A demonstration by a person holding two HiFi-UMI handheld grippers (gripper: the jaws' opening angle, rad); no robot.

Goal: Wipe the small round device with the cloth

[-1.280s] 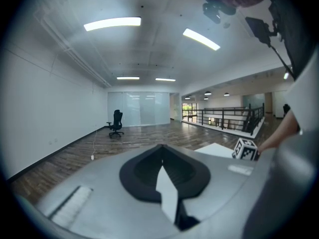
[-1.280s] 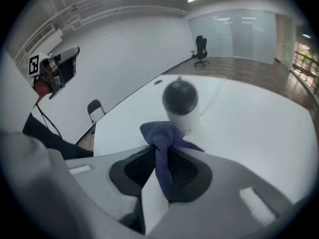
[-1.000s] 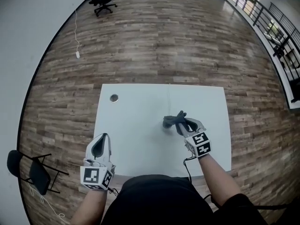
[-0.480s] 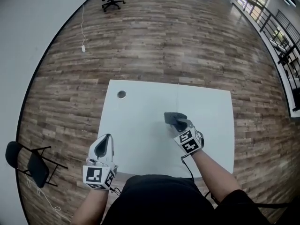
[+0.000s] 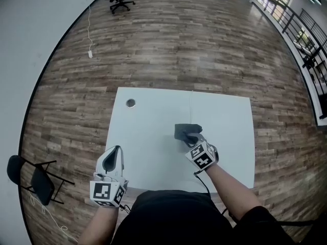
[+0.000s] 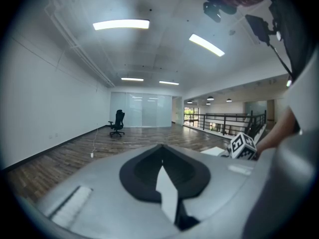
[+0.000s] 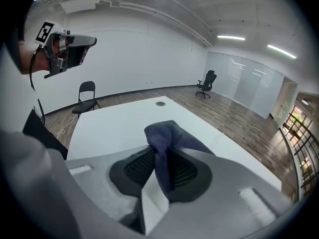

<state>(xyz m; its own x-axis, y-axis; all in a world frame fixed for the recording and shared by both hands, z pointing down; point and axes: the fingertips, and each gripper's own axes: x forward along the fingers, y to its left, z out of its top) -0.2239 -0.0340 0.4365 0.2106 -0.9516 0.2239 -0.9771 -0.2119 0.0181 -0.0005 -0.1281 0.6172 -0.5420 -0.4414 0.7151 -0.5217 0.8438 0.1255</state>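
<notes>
Your right gripper (image 5: 194, 140) pinches the dark cloth (image 5: 183, 131) at centre, bunched for wiping; the small round device (image 5: 131, 103) lies upper left — well apart; your left gripper (image 5: 115, 149), jaws together and empty, idles lower left.

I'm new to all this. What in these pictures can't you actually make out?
- Round thing at the far corner of the table: too small in the head view to tell a device from a hole.
- Underneath the cloth: hidden in both views by its own folds and by the right gripper clamped on it.
</notes>
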